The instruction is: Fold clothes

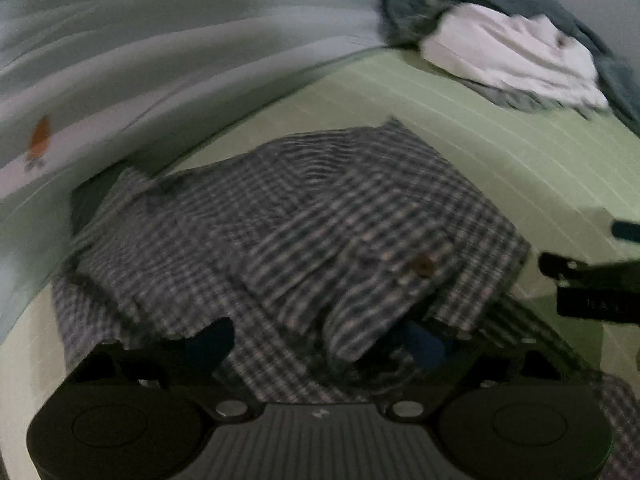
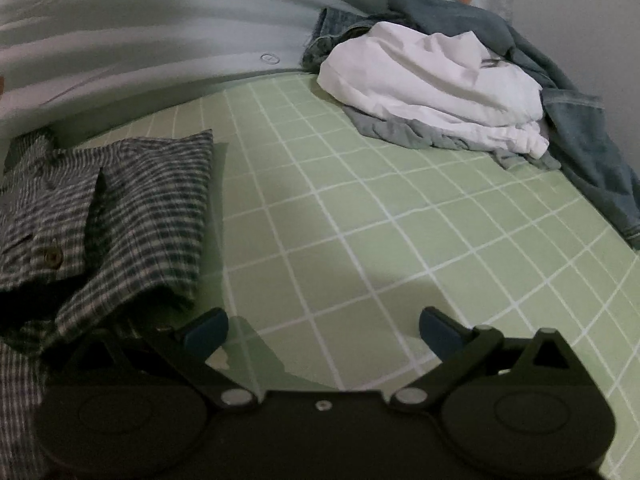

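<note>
Checked shirt (image 1: 304, 232) lies in a part-folded heap on the green gridded sheet (image 2: 400, 240), close to the pale curtain (image 1: 160, 60) that hangs along the far edge; one brown button (image 1: 423, 266) shows on its top layer. The left wrist view is smeared by motion, so the shirt's folds and edges are hard to trace, and I cannot make out which part is sleeve and which is body. The left gripper (image 1: 320, 340) sits low over the near side of the shirt with its fingers apart; cloth lies between them and drapes over the right blue pad, which is mostly hidden, so whether either pad touches the fabric cannot be told. The right gripper (image 2: 322, 330) hangs just beside the shirt's right edge, its fingers spread wide over bare sheet with nothing between them; in the left wrist view only its dark tip pokes in at the right border, cut off. At the far right corner of the sheet, well apart from the shirt, a crumpled white garment (image 2: 436, 92) rests on a grey one and on blue denim (image 2: 580, 140), whose lower end runs out of the right wrist view.
</note>
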`<state>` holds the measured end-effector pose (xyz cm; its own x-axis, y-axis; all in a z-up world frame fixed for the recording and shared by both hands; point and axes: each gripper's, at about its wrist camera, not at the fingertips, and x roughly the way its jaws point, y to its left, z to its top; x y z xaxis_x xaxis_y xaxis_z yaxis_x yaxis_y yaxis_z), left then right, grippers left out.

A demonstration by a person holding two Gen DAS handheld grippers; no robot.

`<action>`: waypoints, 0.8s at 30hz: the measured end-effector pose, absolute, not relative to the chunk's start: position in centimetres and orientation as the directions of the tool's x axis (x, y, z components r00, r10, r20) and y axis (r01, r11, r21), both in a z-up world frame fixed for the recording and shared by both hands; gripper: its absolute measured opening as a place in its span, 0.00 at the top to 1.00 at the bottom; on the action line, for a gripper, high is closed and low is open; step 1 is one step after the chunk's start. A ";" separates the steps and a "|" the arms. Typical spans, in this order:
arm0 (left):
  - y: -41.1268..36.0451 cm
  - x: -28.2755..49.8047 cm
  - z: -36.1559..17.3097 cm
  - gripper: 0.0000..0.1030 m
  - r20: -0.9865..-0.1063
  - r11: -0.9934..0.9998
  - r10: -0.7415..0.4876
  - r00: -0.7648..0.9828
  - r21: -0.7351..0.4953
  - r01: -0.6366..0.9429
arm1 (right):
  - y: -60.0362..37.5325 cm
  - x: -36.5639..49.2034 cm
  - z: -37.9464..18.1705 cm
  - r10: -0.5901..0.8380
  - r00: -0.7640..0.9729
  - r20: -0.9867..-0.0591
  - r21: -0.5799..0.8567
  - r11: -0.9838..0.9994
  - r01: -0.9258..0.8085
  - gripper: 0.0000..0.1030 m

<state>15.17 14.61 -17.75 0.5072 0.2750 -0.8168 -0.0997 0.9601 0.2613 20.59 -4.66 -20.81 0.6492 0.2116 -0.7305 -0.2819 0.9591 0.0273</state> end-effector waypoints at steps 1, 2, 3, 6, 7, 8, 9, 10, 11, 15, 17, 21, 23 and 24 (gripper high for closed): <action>14.4 15.3 -18.1 0.28 -0.814 0.956 0.285 0.506 0.281 -0.087 | -4.7 20.7 -20.8 0.211 0.648 -0.732 0.027 0.959 -0.282 0.00; 14.3 15.5 -18.4 0.47 -0.812 0.952 0.296 0.503 0.294 -0.085 | -4.7 20.7 -20.8 0.210 0.647 -0.733 0.026 0.959 -0.282 0.00; 14.5 15.7 -18.6 0.61 -0.812 0.950 0.306 0.497 0.296 -0.101 | -4.7 20.8 -20.7 0.209 0.646 -0.734 0.025 0.959 -0.282 0.00; 15.8 16.1 -18.1 0.96 -0.812 0.951 0.307 0.496 0.249 -0.181 | -4.6 20.9 -20.6 0.210 0.633 -0.746 0.027 0.958 -0.286 0.00; 16.4 16.1 -17.5 0.96 -0.808 0.952 0.298 0.508 0.217 -0.214 | -4.6 20.8 -20.5 0.214 0.625 -0.751 0.032 0.957 -0.290 0.00; 16.9 15.9 -16.6 0.96 -0.794 0.949 0.304 0.527 0.207 -0.236 | -4.6 20.6 -20.4 0.222 0.620 -0.753 0.042 0.956 -0.290 0.00; 17.2 15.7 -15.8 0.96 -0.771 0.942 0.326 0.546 0.217 -0.256 | -4.6 20.4 -20.3 0.229 0.615 -0.755 0.053 0.955 -0.290 0.00; 17.6 15.3 -14.9 0.96 -0.749 0.934 0.348 0.564 0.226 -0.277 | -4.7 20.1 -20.1 0.236 0.610 -0.756 0.063 0.955 -0.292 0.00; 18.0 14.9 -13.9 0.96 -0.728 0.926 0.369 0.578 0.232 -0.299 | -4.5 19.8 -20.0 0.243 0.606 -0.757 0.069 0.952 -0.297 0.00; 20.7 12.5 -9.8 0.96 -0.648 0.883 0.451 0.613 0.224 -0.413 | -3.4 18.1 -18.9 0.282 0.603 -0.746 0.072 0.935 -0.347 0.00; 22.6 11.1 -8.0 0.96 -0.605 0.859 0.492 0.626 0.218 -0.463 | -2.5 17.0 -18.2 0.307 0.606 -0.734 0.070 0.922 -0.382 0.00; 27.0 8.2 -4.3 0.96 -0.525 0.793 0.583 0.620 0.201 -0.575 | -0.8 14.8 -16.9 0.344 0.605 -0.718 0.056 0.895 -0.442 0.00; 29.4 6.6 -2.8 0.96 -0.489 0.753 0.627 0.606 0.182 -0.632 | 0.0 13.5 -16.3 0.358 0.604 -0.712 0.047 0.883 -0.468 0.00; 30.8 5.7 -2.3 0.96 -0.478 0.731 0.648 0.593 0.172 -0.660 | 0.4 12.9 -16.1 0.364 0.603 -0.710 0.042 0.876 -0.480 0.00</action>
